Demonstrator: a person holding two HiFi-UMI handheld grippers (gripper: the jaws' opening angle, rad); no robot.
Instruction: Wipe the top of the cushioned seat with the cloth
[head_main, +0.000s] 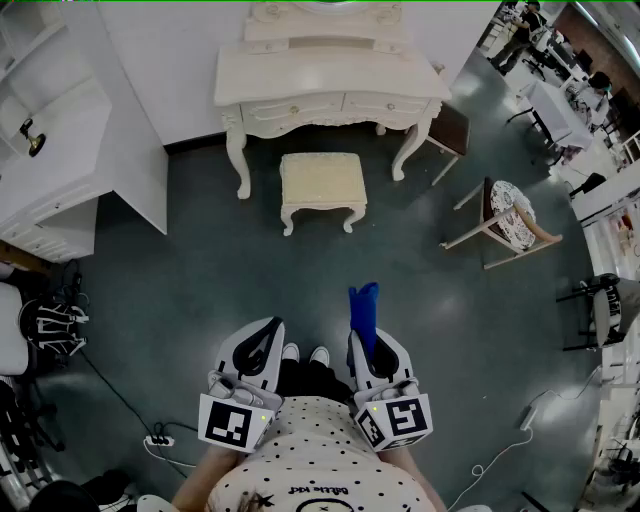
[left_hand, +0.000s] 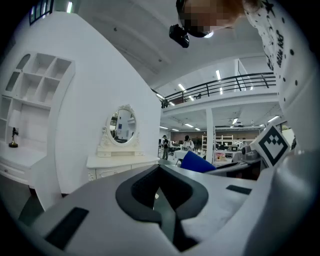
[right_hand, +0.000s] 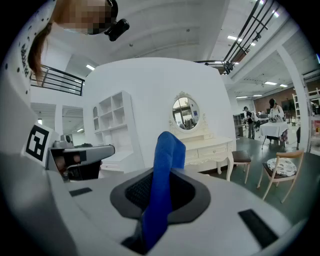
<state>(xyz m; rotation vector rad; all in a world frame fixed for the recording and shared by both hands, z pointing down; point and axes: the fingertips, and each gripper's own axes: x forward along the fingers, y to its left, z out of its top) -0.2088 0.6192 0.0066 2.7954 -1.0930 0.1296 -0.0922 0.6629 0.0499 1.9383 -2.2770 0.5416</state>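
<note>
- The right gripper (head_main: 367, 338) is clamped on the blue cloth (head_main: 363, 305), and a narrow folded strip stands up out of its jaws. Only an edge seems to be pinched, though how deep it sits is hard to judge. A firm drag over upholstery could pull it loose.
- Little cloth shows beyond the jaws. Unless it is laid flat, the hard jaw tips may scrape the seat instead of the fabric wiping it.
- The left gripper (head_main: 262, 340) has its jaws together with nothing between them. It is held beside the right one, close to the person's body, above the shoes (head_main: 305, 353).
- A power strip (head_main: 160, 438) and its cable lie on the floor at the near left, behind the feet. Only a backward step would catch them.
- Bare floor runs from the feet to the cushioned stool (head_main: 322, 180), which is well apart from both grippers. Nothing blocks the way, and wiping has not begun.
- The stool stands just in front of the dressing table (head_main: 330, 85). A long forward stroke could knock a gripper against the drawer fronts.
- A wooden chair (head_main: 505, 215) on the right and a white shelf unit (head_main: 60, 150) on the left both stand clear of the path.
</note>
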